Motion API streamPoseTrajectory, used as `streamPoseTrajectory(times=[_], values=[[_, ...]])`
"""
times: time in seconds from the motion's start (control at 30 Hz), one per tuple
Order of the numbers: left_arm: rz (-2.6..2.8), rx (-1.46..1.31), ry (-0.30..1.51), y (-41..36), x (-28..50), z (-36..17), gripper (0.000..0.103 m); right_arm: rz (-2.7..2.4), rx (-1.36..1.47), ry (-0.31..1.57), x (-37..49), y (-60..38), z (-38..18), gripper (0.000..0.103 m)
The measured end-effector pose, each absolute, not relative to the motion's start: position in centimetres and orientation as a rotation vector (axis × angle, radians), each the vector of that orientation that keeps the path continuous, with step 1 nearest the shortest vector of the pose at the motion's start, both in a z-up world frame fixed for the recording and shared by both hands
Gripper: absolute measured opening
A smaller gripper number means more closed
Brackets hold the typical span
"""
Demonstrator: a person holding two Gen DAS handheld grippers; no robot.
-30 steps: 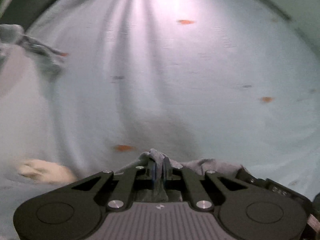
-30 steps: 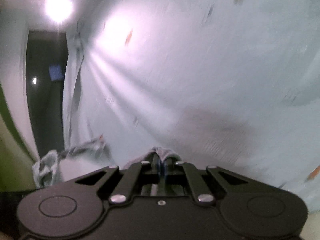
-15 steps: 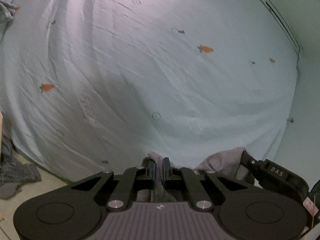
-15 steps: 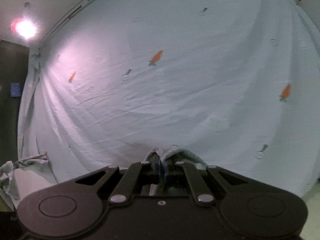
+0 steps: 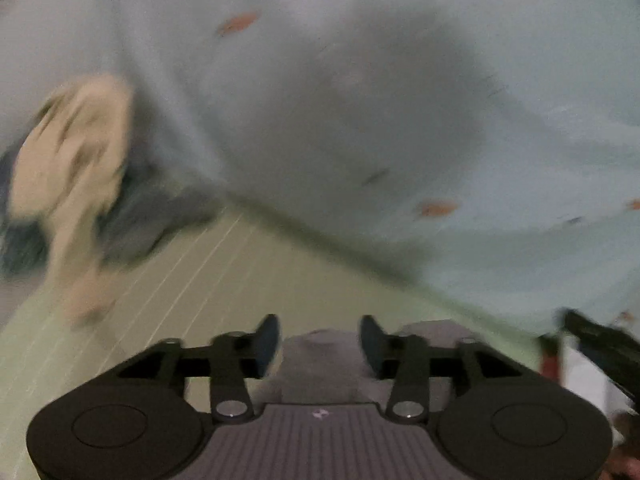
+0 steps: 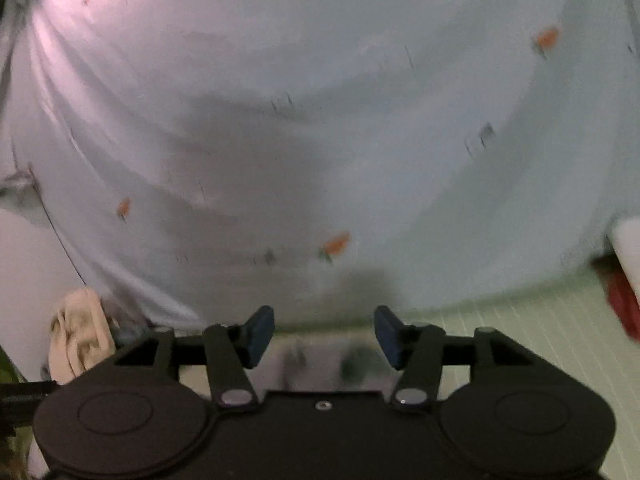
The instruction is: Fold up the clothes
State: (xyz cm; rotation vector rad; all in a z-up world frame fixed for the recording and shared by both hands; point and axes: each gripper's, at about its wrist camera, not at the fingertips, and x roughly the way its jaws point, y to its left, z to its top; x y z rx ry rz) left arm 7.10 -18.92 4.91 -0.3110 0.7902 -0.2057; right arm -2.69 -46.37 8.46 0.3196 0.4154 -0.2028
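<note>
Grey garment (image 5: 320, 354) lies just below the left gripper (image 5: 319, 340), between and behind its spread fingertips, resting on the pale green lined mat (image 5: 224, 280); in the right wrist view a blurred grey patch (image 6: 320, 354) sits likewise under the right gripper (image 6: 324, 334). Both pairs of jaws stand wide apart, nothing pinched. Motion blur is heavy in both views, so whether cloth touches the pads cannot be told. Light blue sheet with carrot print (image 6: 320, 120) hangs or drapes beyond the mat edge and fills the background. Cream cloth bundle (image 5: 76, 160) sits to the left, well apart from the garment. Judgement: the garment appears released on the mat, so the step in hand is laying it out, before any fold. Next move likely calls for picking two matching points, such as an edge or corners, and closing on them evenly, then drawing the cloth flat without dragging it off the mat.
</note>
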Motion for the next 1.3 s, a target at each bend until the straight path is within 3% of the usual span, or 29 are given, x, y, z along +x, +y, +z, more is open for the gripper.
streamPoseTrajectory(times=[0.07,0.3,0.5,0.83,0.93,1.03,1.1,1.13,1.17,1.3], values=[[-0.176,-0.328,0.85,-17.3,6.5,2.3,0.069,-0.227,0.355,0.427,-4.3,-46.6,6.8,0.082],[-0.114,-0.346,1.071,-14.1,5.3,-4.9,0.069,-0.384,0.489,0.59,-8.5,-49.0,0.6,0.082],[-0.139,-0.313,1.172,-15.4,3.9,-8.0,0.07,-0.45,0.524,0.754,-10.3,-48.8,-5.5,0.082],[-0.321,-0.22,1.218,-22.2,2.3,-12.0,0.073,-0.383,0.443,0.927,-8.0,-47.7,-12.4,0.079],[-0.319,-0.2,1.198,-24.0,2.4,-12.6,0.073,-0.338,0.4,0.931,-6.6,-47.4,-13.4,0.072],[-0.259,-0.228,1.189,-24.5,2.8,-13.3,0.06,-0.297,0.36,0.938,-5.2,-47.4,-14.1,0.046],[-0.213,-0.257,1.2,-24.3,3.3,-13.8,0.023,-0.286,0.337,0.954,-4.8,-47.8,-14.2,0.01],[-0.203,-0.27,1.212,-24.2,3.6,-14.1,0.01,-0.283,0.333,0.951,-4.9,-48.2,-14.1,0.003],[-0.177,-0.279,1.208,-23.9,3.8,-14.2,0.004,-0.281,0.331,0.943,-5.1,-48.6,-13.8,0.003],[-0.089,-0.265,1.142,-22.1,3.8,-13.4,0.003,-0.338,0.292,0.852,-7.0,-51.6,-10.9,0.003]])
